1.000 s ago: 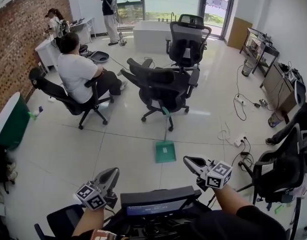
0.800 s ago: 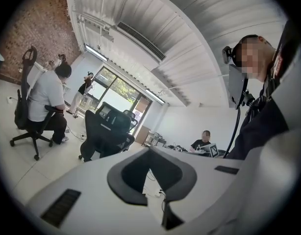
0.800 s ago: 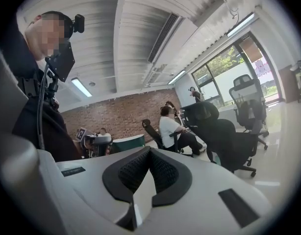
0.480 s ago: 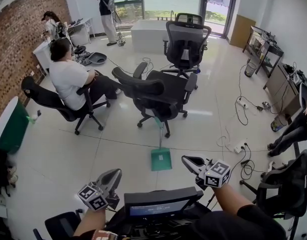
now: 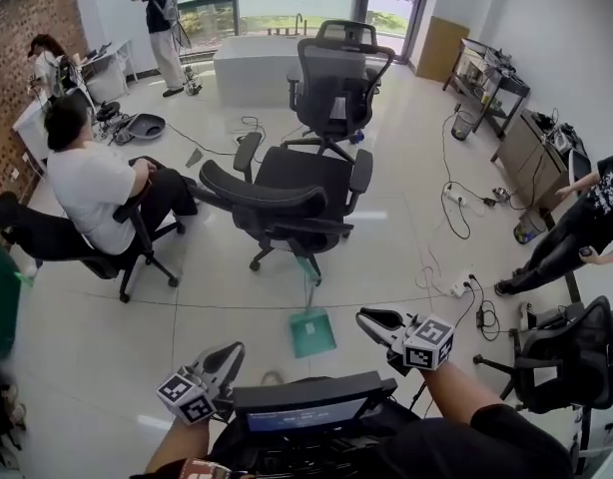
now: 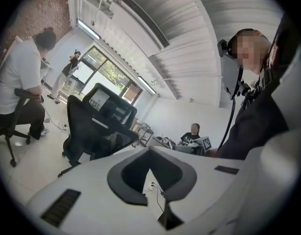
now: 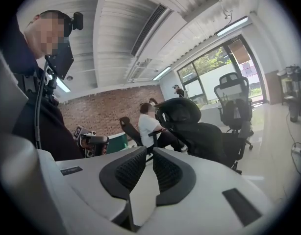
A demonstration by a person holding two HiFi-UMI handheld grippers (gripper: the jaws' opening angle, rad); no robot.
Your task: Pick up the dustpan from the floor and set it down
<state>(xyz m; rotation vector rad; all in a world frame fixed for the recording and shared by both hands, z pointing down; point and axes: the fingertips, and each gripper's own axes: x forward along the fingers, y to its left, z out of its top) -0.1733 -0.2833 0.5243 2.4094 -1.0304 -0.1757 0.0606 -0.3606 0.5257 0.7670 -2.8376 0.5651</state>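
In the head view a green dustpan (image 5: 312,331) lies on the white tiled floor, its long handle (image 5: 307,277) leaning up toward a black office chair. My left gripper (image 5: 233,350) hovers at the lower left of the pan, short of it, with its jaws together and nothing in them. My right gripper (image 5: 365,317) hangs just right of the pan; its jaws are opening a crack with nothing between them. In the left gripper view the left gripper (image 6: 149,154) has its tips meeting. In the right gripper view the right gripper (image 7: 150,151) shows a narrow slit between the ribbed pads.
The black office chair (image 5: 287,193) stands right behind the dustpan, a second chair (image 5: 331,68) farther back. A seated person (image 5: 87,183) is at the left, another person (image 5: 581,223) at the right. Cables and a power strip (image 5: 458,287) lie right of the pan, near another chair (image 5: 556,352).
I have walked forward: the dustpan and the near chair now sit closer to both grippers, and the room has slid leftward. A person has come into view at the right.
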